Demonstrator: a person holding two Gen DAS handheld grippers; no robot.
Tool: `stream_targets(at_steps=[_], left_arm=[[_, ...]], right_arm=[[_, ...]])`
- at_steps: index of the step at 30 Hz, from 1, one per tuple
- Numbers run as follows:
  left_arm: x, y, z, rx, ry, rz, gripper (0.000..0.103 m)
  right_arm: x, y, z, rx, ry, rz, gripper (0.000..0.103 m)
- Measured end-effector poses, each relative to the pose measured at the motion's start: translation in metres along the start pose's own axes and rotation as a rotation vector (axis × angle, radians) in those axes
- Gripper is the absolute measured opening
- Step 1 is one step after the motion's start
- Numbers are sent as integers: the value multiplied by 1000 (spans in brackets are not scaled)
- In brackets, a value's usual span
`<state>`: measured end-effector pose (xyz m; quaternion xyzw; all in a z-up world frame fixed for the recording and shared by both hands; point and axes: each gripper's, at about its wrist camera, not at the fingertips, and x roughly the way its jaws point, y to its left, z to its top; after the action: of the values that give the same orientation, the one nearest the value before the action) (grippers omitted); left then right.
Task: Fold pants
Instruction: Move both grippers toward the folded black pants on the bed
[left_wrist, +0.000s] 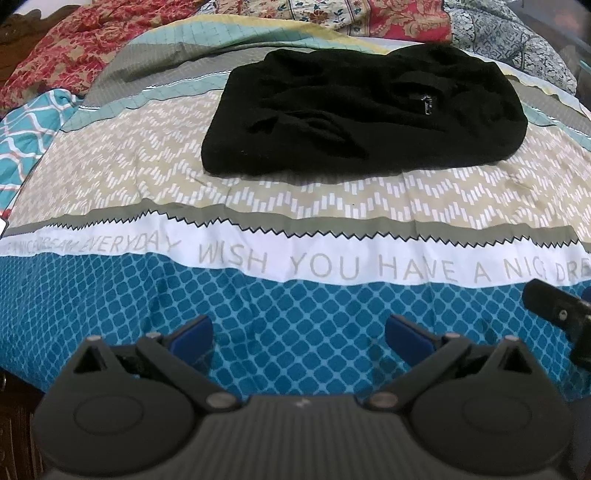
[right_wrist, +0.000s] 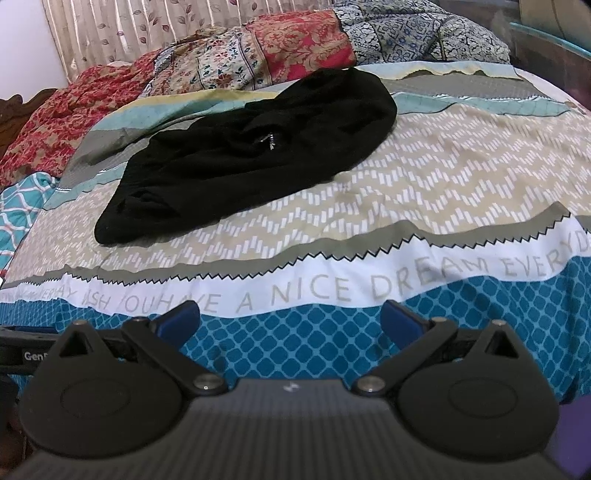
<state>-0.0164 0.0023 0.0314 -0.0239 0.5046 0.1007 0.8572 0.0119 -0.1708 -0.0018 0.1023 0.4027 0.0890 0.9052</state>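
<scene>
Black pants (left_wrist: 362, 110) lie folded into a compact rectangle on the patterned bedsheet (left_wrist: 258, 192), a zipper pocket showing on top. They also show in the right wrist view (right_wrist: 251, 155), up and left of centre. My left gripper (left_wrist: 299, 336) is open and empty, held over the blue front band of the sheet, well short of the pants. My right gripper (right_wrist: 290, 321) is open and empty too, over the same band. Part of the right gripper (left_wrist: 557, 310) shows at the right edge of the left wrist view.
Crumpled floral and red quilts (right_wrist: 258, 48) are piled at the far side of the bed. A curtain (right_wrist: 129, 26) hangs behind. A teal patterned cloth (left_wrist: 26, 136) lies at the left. The sheet's white band bears printed text (left_wrist: 332, 266).
</scene>
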Motion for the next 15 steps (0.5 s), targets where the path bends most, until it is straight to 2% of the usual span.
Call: stream_targets(at_steps=[15], left_arm=[[4,-1,1,-2,5,19,103]], right_arm=[[1,-3,1,7,-7,8,103]])
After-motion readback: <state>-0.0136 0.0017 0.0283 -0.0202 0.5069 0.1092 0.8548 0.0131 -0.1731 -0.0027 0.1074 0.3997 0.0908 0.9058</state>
